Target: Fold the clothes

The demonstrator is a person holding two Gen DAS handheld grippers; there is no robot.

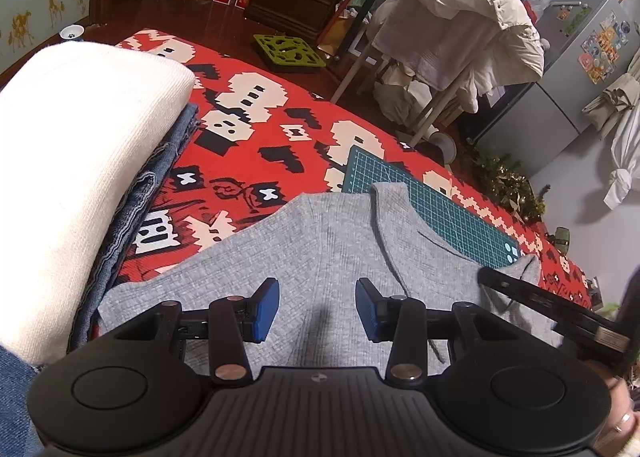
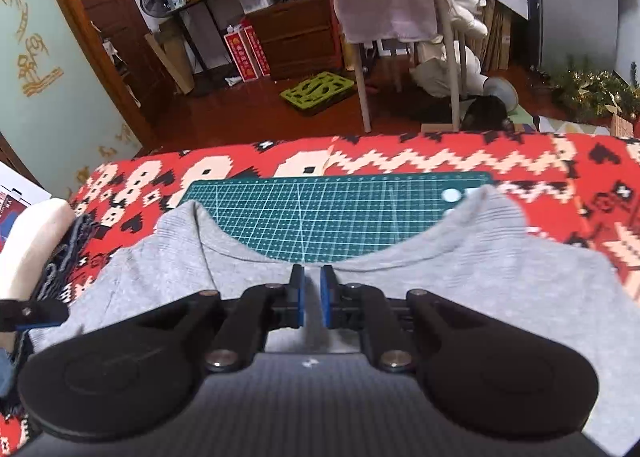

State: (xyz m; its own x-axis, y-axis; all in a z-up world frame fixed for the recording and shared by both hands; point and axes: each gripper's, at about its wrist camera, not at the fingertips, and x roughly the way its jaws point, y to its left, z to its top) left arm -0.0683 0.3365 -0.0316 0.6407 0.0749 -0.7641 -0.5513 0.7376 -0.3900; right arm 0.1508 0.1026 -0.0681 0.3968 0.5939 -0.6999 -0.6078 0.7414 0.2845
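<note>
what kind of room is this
Most likely a lived-in room at home, not a lab: a fridge covered in magnets, a wooden chest of drawers, and pale clothes heaped on a rack behind the red patterned blanket.

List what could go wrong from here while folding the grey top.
1. The right gripper has only a narrow gap, nothing pinched; it may slide over the grey top instead of catching the neckline.
2. The left gripper hangs open over flat cloth; a grab there could bunch it.
3. The folded stack lies beside the top's left edge; a sideways fold may nudge it.
</note>
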